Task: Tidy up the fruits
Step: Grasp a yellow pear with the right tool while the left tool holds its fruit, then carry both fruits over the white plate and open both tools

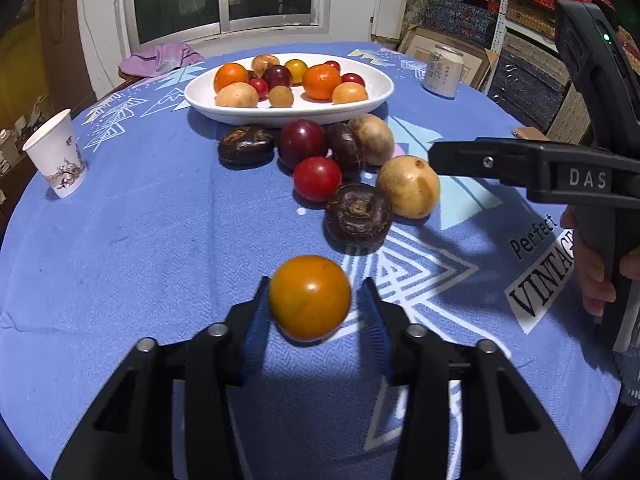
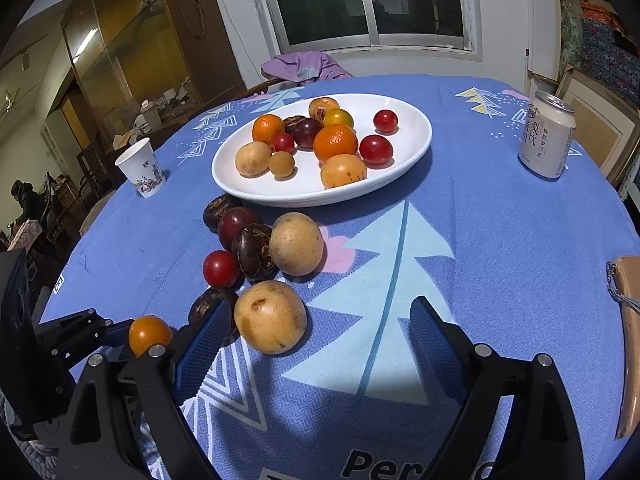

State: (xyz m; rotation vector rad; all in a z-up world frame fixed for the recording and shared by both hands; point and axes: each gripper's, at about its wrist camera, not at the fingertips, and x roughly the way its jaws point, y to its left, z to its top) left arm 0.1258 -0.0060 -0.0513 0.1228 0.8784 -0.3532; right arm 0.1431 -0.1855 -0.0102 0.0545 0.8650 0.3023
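Note:
An orange-yellow tomato (image 1: 309, 297) lies on the blue tablecloth between the fingers of my left gripper (image 1: 316, 312). The left pad touches it and a small gap shows at the right pad, so the jaws stand open around it. It also shows in the right wrist view (image 2: 149, 335). My right gripper (image 2: 320, 332) is open and empty, just right of a tan round fruit (image 2: 270, 316). Several loose fruits (image 1: 316, 178) lie in front of a white oval plate (image 1: 372, 94) that holds several fruits.
A paper cup (image 1: 58, 154) stands at the left and a white drink can (image 1: 443, 70) at the back right. A brown object (image 2: 630, 320) lies at the table's right edge. A purple cloth (image 1: 160, 60) hangs behind the table.

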